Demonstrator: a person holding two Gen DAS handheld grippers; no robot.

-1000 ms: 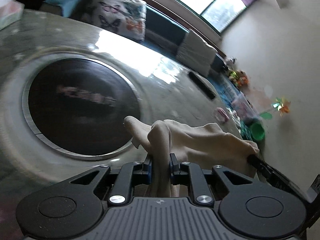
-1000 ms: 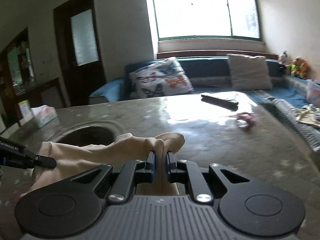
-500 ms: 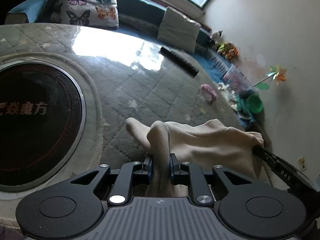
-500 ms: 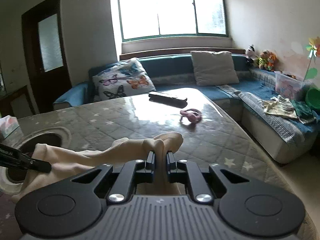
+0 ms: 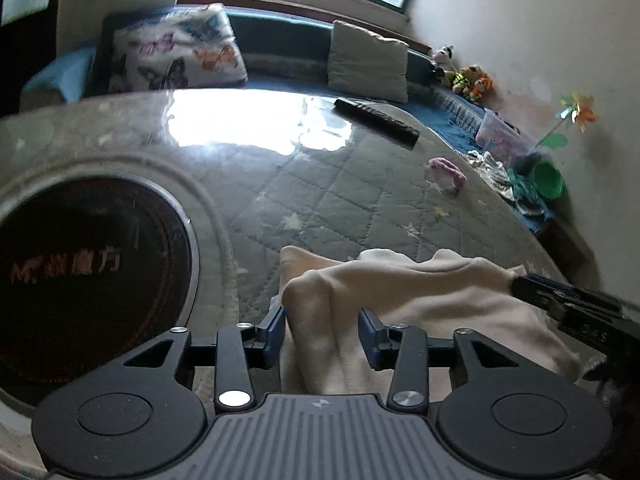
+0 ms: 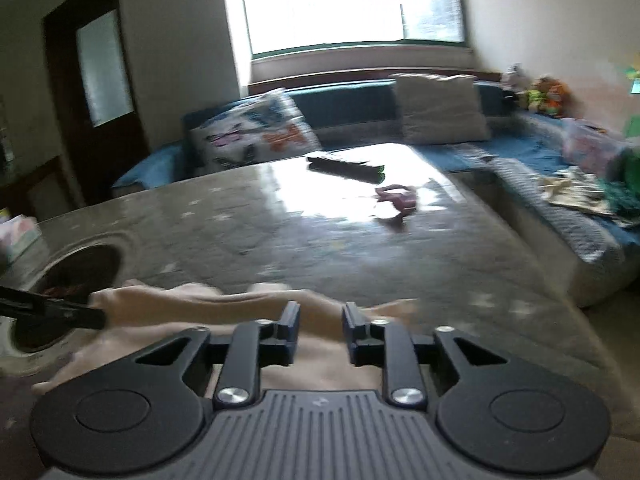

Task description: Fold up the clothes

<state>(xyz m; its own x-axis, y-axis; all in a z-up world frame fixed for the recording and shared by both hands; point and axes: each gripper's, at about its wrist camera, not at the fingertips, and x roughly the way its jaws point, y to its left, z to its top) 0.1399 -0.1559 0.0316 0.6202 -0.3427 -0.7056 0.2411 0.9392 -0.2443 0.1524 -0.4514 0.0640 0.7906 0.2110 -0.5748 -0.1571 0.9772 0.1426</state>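
Note:
A cream garment [image 5: 420, 292] lies bunched on the table's near edge, stretched between my two grippers. My left gripper [image 5: 322, 316] has its jaws opening; a raised fold of the cloth stands between them, and the pads no longer pinch it. In the right wrist view the same garment [image 6: 180, 300] runs left from my right gripper [image 6: 322, 312], whose jaws are also opening over the cloth, with gaps beside the pads. The right gripper's fingers [image 5: 560, 300] show at the cloth's right end, and the left gripper's fingers [image 6: 52, 308] at its left end.
The table [image 5: 320, 200] has a glossy quilted grey cover. A round dark cooktop [image 5: 80, 280] is set into it at the left. A black remote [image 5: 376, 122] and a pink item [image 5: 448, 172] lie farther back. A sofa with a butterfly cushion [image 5: 172, 52] stands behind.
Both grippers were pinched shut on folds of the cream garment; now both pairs of jaws have parted. The garment has sunk lower onto the table, and the left view has swung right.

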